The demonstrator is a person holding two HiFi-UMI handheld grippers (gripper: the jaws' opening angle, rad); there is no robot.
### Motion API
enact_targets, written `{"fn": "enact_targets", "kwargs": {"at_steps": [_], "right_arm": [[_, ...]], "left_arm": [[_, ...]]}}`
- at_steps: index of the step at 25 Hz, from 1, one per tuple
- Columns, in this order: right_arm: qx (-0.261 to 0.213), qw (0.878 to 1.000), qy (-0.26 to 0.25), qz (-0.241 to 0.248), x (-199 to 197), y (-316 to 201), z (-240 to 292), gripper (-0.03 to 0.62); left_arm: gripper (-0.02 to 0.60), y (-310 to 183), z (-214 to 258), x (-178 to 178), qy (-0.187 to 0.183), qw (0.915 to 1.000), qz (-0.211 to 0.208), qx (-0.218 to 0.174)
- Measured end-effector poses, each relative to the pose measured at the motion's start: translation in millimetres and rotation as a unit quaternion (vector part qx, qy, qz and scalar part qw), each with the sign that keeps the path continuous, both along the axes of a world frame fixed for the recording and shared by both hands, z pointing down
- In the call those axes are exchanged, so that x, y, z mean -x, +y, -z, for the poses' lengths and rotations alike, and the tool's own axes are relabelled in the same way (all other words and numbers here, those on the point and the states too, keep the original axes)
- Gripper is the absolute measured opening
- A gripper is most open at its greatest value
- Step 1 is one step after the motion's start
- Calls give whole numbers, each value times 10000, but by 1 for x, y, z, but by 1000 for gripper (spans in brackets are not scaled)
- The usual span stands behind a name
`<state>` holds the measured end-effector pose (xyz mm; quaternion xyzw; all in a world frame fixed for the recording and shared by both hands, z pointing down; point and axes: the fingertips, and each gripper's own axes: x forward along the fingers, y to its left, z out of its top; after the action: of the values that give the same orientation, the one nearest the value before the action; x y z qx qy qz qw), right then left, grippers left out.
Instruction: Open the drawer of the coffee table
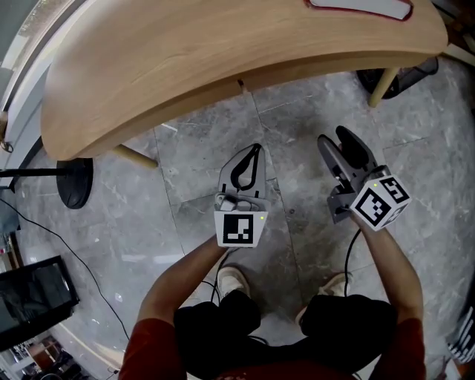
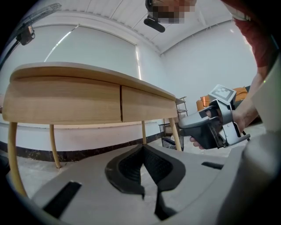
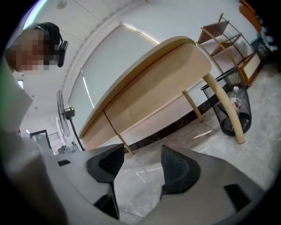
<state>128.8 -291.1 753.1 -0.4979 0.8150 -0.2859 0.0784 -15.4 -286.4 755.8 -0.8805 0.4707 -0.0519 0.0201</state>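
The oval wooden coffee table (image 1: 223, 52) fills the top of the head view. Its front edge shows a thin seam between two drawer fronts (image 1: 240, 83). In the left gripper view the left drawer front (image 2: 66, 99) and the right drawer front (image 2: 147, 103) stand flush with no gap. My left gripper (image 1: 256, 148) is held above the floor short of the table, jaws shut on nothing, tips meeting (image 2: 142, 147). To its right, my right gripper (image 1: 335, 137) is open with bare floor between its jaws (image 3: 142, 165).
A black round fan base (image 1: 74, 182) stands on the floor at the left. A wire waste basket (image 3: 235, 112) sits by the table's right leg (image 3: 221, 107), and a wooden shelf (image 3: 224, 35) stands behind it. A red-rimmed white tray (image 1: 360, 6) lies on the tabletop.
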Motion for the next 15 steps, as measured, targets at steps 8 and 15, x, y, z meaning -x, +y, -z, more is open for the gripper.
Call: {"fn": "enact_targets", "kwargs": {"at_steps": [8, 15], "right_arm": [[-251, 9663, -2559, 112, -3, -54, 38, 249], [-273, 9073, -4159, -553, -39, -94, 31, 253]], "left_arm": [[6, -3, -1, -1, -101, 9999, -21, 6], [6, -6, -8, 4, -137, 9998, 72, 81]]}}
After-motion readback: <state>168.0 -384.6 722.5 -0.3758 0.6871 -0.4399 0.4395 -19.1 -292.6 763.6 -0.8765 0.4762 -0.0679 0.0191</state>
